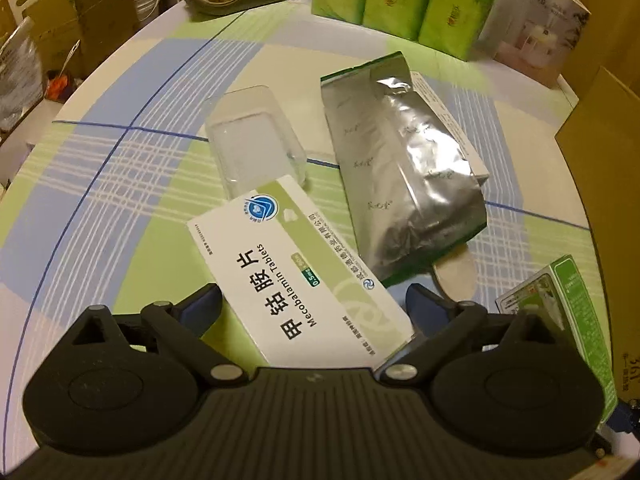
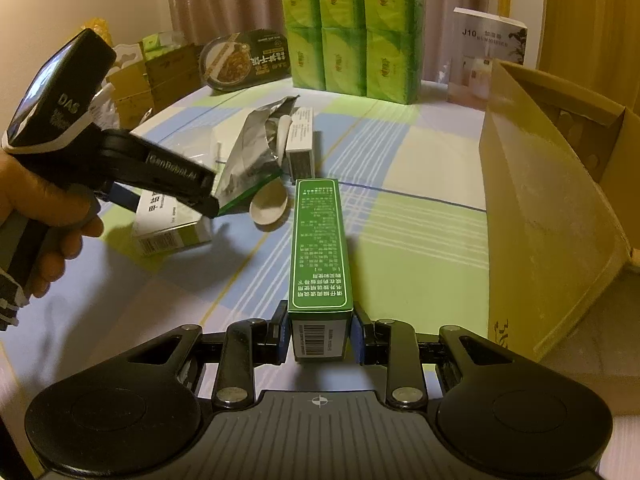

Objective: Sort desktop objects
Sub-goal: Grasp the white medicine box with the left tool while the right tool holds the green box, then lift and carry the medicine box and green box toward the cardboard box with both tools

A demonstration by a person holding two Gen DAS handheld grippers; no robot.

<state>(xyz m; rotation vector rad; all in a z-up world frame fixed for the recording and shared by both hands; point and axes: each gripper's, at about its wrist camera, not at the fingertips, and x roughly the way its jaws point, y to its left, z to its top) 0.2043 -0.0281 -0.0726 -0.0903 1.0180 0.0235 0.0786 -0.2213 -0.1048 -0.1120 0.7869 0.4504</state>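
Observation:
My left gripper (image 1: pixel 312 300) is open, its fingers on either side of a white and green Mecobalamin tablet box (image 1: pixel 296 268) that lies on the table. The same box (image 2: pixel 168 224) shows under the left gripper (image 2: pixel 180 188) in the right wrist view. My right gripper (image 2: pixel 319 336) is shut on a long green box (image 2: pixel 320 248), held end-on just above the table. That green box (image 1: pixel 560 300) shows at the right edge of the left wrist view. A silver foil pouch (image 1: pixel 400 160) lies beyond the tablet box, with a beige spoon (image 2: pixel 269 204) under its edge.
A clear plastic tray (image 1: pixel 252 136) and a white box (image 2: pixel 300 148) lie by the pouch. An open cardboard box (image 2: pixel 552 208) stands at the right. Green tissue packs (image 2: pixel 352 28), a noodle bowl (image 2: pixel 244 60) and a humidifier box (image 2: pixel 488 52) stand at the back.

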